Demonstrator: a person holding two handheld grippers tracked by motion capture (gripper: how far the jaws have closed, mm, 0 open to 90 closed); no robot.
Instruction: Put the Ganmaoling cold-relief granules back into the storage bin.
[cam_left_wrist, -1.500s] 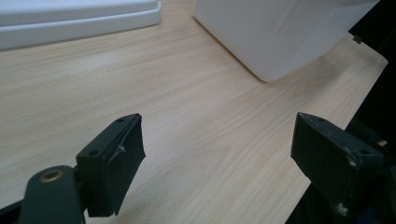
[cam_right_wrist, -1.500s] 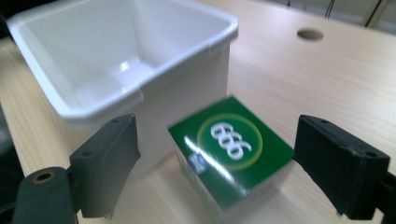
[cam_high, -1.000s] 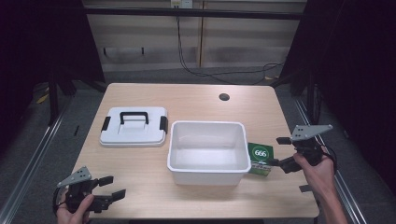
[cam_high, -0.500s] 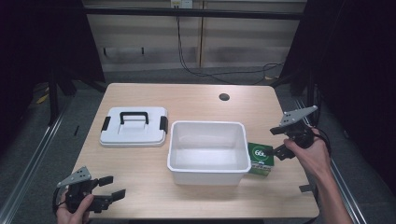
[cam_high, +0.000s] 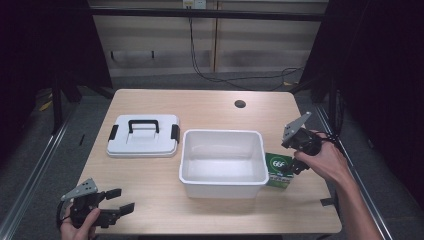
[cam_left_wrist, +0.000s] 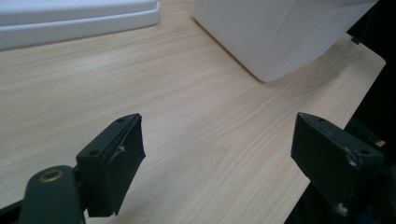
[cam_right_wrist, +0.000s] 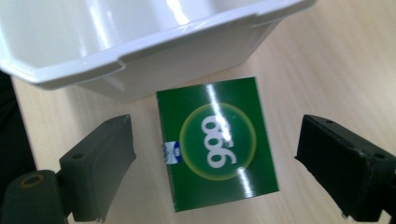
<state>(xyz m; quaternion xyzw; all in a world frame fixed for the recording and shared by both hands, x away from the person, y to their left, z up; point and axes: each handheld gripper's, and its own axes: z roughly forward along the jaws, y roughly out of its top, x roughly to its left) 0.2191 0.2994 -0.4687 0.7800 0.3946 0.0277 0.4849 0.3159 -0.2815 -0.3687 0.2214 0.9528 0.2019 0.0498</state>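
Observation:
A green box (cam_high: 278, 169) (cam_right_wrist: 215, 142) with a white "666" mark lies flat on the wooden table, against the right side of an empty white bin (cam_high: 222, 161) (cam_right_wrist: 140, 42). My right gripper (cam_high: 295, 157) (cam_right_wrist: 212, 168) hovers just above the box, open, its jaws spread on either side of it. My left gripper (cam_high: 120, 201) (cam_left_wrist: 219, 163) sits low at the table's front left corner, open and holding nothing. The bin's corner (cam_left_wrist: 280, 32) shows ahead of it.
A white lid (cam_high: 143, 135) (cam_left_wrist: 70, 18) with a black handle and two black clips lies left of the bin. A small round hole (cam_high: 240, 104) sits in the table near its far edge. Dark floor and cables lie beyond.
My right gripper has moved up and tilted, now pointing down over the green box. The left gripper has stayed where it was.

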